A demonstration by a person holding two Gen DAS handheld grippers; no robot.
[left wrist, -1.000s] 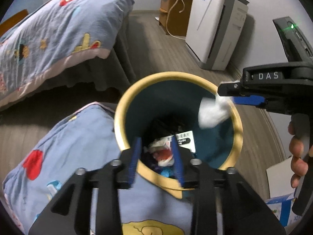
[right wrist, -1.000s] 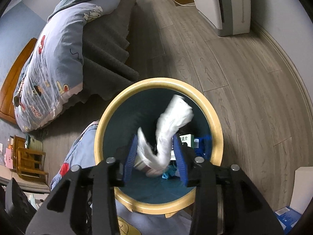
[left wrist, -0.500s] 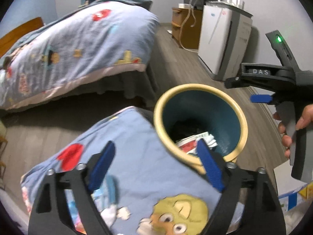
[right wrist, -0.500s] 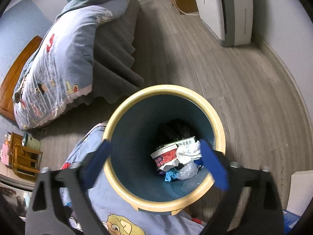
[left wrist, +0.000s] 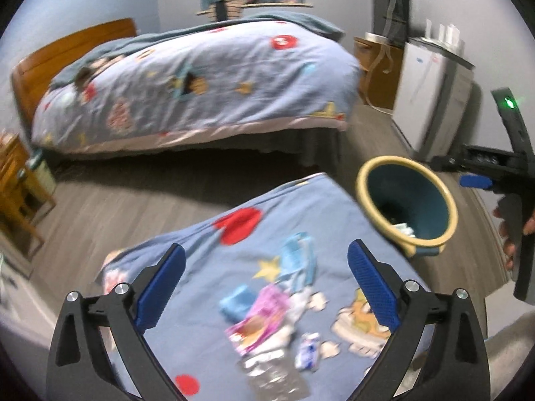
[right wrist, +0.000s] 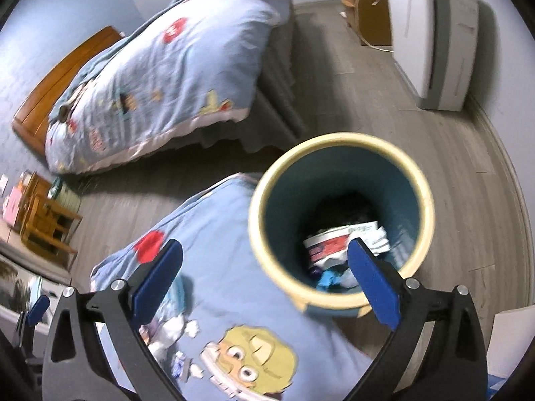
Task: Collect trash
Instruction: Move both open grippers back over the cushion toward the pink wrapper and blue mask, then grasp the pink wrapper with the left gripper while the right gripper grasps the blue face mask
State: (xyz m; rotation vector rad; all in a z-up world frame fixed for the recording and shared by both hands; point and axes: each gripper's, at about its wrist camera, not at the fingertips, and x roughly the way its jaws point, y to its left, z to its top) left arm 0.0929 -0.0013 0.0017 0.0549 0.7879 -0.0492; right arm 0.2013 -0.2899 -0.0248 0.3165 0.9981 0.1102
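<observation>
On the left, the left gripper (left wrist: 265,280) hangs with jaws spread wide and empty, having just been opening, above loose litter on the blue cartoon-print bedspread (left wrist: 187,250): a pink foil snack wrapper (left wrist: 259,320), a blue packet (left wrist: 235,302) and white scraps. These thin, flat pieces could slip the pads or drag fabric along. To the right, the right gripper (right wrist: 264,275) is likewise released and empty over the yellow-rimmed teal trash bin (right wrist: 341,220), which already holds trash.

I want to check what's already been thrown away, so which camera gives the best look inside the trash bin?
The right wrist view: it looks almost straight down into the trash bin, showing a red-and-white wrapper, white tissue and blue scraps at the bottom. The left wrist view catches the bin obliquely near its right edge, with only a sliver of pale trash visible inside.
</observation>
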